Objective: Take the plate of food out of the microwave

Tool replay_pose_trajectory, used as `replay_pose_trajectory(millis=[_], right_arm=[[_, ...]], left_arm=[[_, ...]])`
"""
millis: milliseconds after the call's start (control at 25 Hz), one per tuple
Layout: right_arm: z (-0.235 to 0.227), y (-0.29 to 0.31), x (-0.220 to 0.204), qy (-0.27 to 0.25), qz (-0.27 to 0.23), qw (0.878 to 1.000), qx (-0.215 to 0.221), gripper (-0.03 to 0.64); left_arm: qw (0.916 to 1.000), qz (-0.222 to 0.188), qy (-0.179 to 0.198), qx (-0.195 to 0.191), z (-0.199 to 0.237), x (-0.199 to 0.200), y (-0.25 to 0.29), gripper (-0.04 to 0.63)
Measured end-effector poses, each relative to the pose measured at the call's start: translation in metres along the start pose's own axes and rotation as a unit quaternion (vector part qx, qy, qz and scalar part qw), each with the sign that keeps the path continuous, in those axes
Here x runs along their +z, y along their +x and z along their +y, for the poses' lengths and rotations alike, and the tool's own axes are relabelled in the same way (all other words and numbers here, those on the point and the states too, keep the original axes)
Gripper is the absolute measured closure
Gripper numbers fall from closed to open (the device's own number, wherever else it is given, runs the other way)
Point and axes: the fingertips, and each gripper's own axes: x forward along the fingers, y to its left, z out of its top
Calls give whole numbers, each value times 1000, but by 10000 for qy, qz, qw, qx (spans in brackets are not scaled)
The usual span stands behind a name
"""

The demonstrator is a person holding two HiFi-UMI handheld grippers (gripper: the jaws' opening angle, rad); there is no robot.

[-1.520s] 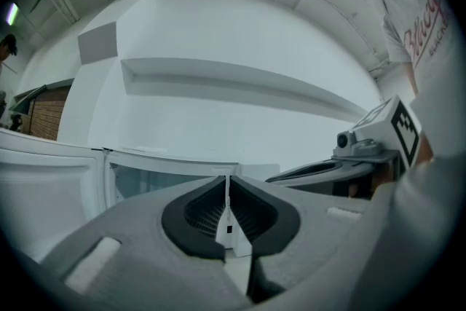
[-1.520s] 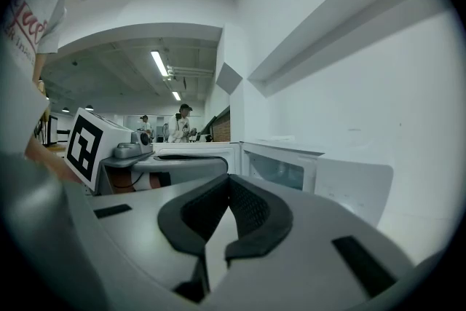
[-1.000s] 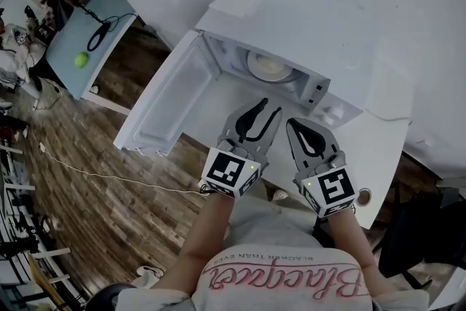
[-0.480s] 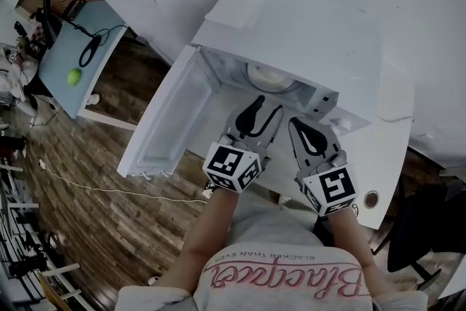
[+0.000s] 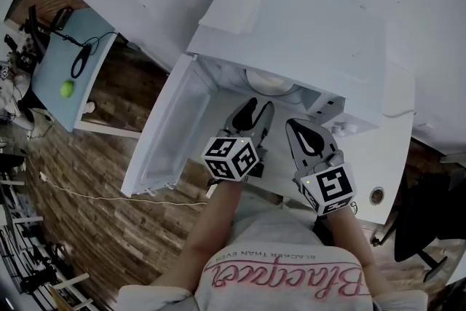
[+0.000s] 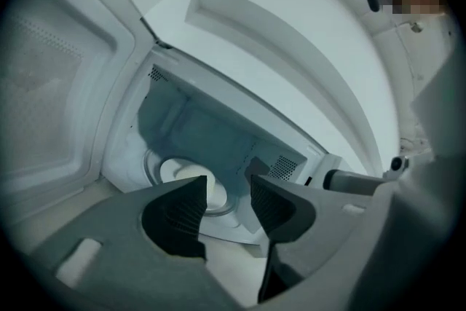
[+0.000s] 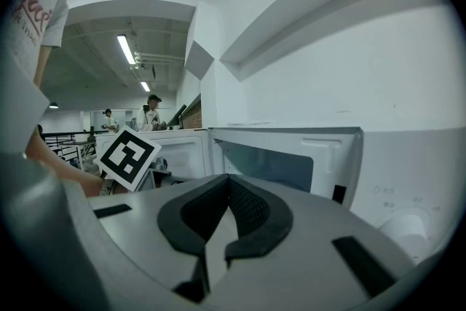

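The white microwave (image 5: pixel 306 33) stands with its door (image 5: pixel 164 135) swung open to the left. Inside, a pale plate (image 5: pixel 271 81) rests on the glass turntable; only its front part shows in the head view. My left gripper (image 5: pixel 251 111) hovers just in front of the cavity mouth, open, with nothing between its jaws. In the left gripper view the plate (image 6: pixel 180 175) lies beyond the left gripper (image 6: pixel 229 187), still some way in. My right gripper (image 5: pixel 301 127) is shut and empty, beside the left one, in front of the control panel. The right gripper (image 7: pixel 228 184) faces the cavity (image 7: pixel 269 160).
The microwave sits on a white table (image 5: pixel 386 156) against a white wall. A flat white sheet (image 5: pixel 231 9) lies on the microwave's top. Its knobs (image 5: pixel 342 129) are at the right. To the left, over wooden floor, a blue table (image 5: pixel 69 54) carries a green ball (image 5: pixel 67 89).
My left gripper has opened its jaws wider and moved forward toward the microwave's mouth. The right gripper has kept its place beside it.
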Motion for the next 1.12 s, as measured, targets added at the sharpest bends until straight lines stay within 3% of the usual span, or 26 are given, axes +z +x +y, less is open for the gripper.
replay_pose_trajectory(millis=[160, 480, 760, 960, 1120], right_arm=[[3, 9, -4, 66, 80, 9999, 1, 606], [1, 25, -13, 184, 272, 9994, -50, 606], [-1, 39, -18, 194, 401, 9990, -71, 606], [-5, 45, -18, 183, 445, 9988, -87, 606], [-10, 48, -21, 195, 494, 9985, -122, 606]], left_arm=[[9971, 158, -684, 277, 23, -8, 7, 402], [9846, 655, -1436, 748, 58, -24, 25, 402], [9592, 951, -2433, 1079, 78, -38, 42, 402], [9465, 1037, -2631, 1551, 91, -44, 46, 402], [9318, 1131, -2990, 1717, 93, -52, 53, 381]])
